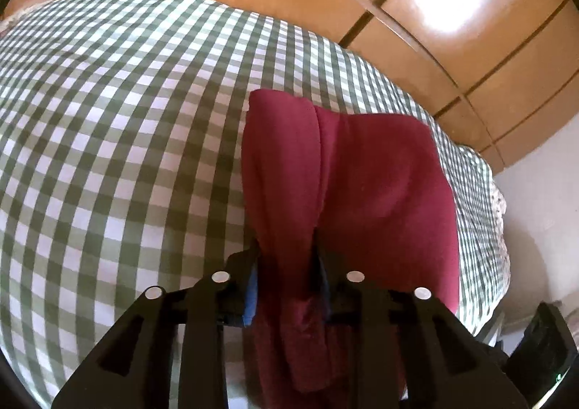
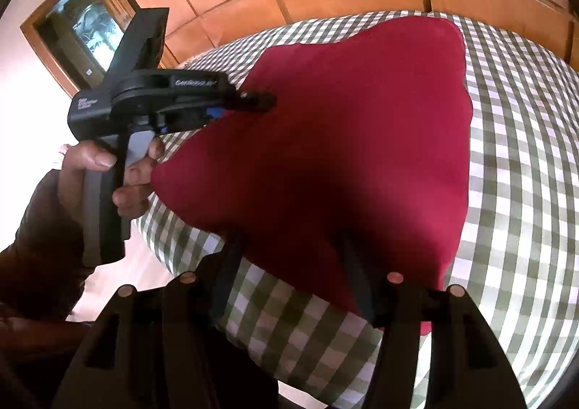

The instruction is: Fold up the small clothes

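A dark red garment [image 1: 365, 188] lies partly lifted over the green-and-white checked bedcover [image 1: 119, 127]. My left gripper [image 1: 287, 257] is shut on a bunched fold of its near edge. In the right wrist view the same garment [image 2: 354, 127] hangs stretched, and the left gripper [image 2: 253, 101] pinches its left edge. My right gripper [image 2: 289, 257] has its fingers wide apart with the garment's near edge draped between and over them; the fingertips are hidden by cloth.
Wooden wardrobe panels [image 1: 452, 29] stand behind the bed. A glass-fronted cabinet [image 2: 83, 29] is at the left. The person's hand [image 2: 108, 170] holds the left gripper's handle. The bed's edge [image 2: 173, 257] drops to a pale floor.
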`<state>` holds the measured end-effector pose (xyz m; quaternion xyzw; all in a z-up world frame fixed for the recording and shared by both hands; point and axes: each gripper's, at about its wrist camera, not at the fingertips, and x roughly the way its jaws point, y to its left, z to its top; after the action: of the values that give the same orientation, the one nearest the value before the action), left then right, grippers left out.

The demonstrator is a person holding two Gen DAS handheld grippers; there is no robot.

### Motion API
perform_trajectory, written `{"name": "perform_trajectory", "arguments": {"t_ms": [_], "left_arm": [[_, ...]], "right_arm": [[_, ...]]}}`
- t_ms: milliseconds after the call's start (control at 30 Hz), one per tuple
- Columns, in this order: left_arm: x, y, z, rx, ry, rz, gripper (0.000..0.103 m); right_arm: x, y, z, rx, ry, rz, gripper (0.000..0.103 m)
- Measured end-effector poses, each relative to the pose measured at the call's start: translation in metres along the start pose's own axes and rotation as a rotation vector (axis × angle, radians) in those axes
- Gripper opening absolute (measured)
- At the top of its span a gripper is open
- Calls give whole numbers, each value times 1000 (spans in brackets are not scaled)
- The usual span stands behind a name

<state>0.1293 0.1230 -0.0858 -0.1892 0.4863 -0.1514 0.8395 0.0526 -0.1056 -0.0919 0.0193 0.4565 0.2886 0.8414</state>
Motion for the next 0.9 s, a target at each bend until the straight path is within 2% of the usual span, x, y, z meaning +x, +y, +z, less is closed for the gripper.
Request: {"name": "perform_trajectory", "arguments": {"t_ms": [67,133,167,300,367,467,600,667,733,800,900], "left_arm": [[-1,-13,3,35,-5,44,26],[-7,-22,8,40,-18,79,35],[-17,-24,11,27,-56,93,37],[-52,-31,11,6,-174,43,37],[-62,-42,6,31,-212,10,37],[-57,-59,-5,104,-210,0,37],[-23,-65,-18,149,-148,38,37],[-2,-56,-25,156,-118,85,37],[10,-44,-30,142,-111,84,37],[12,-36,-33,130,-124,59,37],[13,-31,-34,115,-126,54,37]], "right_arm": [[-5,3,3,-18,12,21,61],[-20,4,4,-21,4,60,62],[-33,7,0,-14,-10,74,63],[-58,-14,26,55,-110,47,65],[-56,-29,44,94,-146,-14,66],[-42,-46,73,163,-172,-52,67],[-16,-60,109,212,-170,-55,70],[6,-68,123,221,-144,-96,70],[32,-82,126,236,-73,-155,69],[55,-98,122,273,-18,-171,70],[59,-101,114,237,-60,-178,70]]}}
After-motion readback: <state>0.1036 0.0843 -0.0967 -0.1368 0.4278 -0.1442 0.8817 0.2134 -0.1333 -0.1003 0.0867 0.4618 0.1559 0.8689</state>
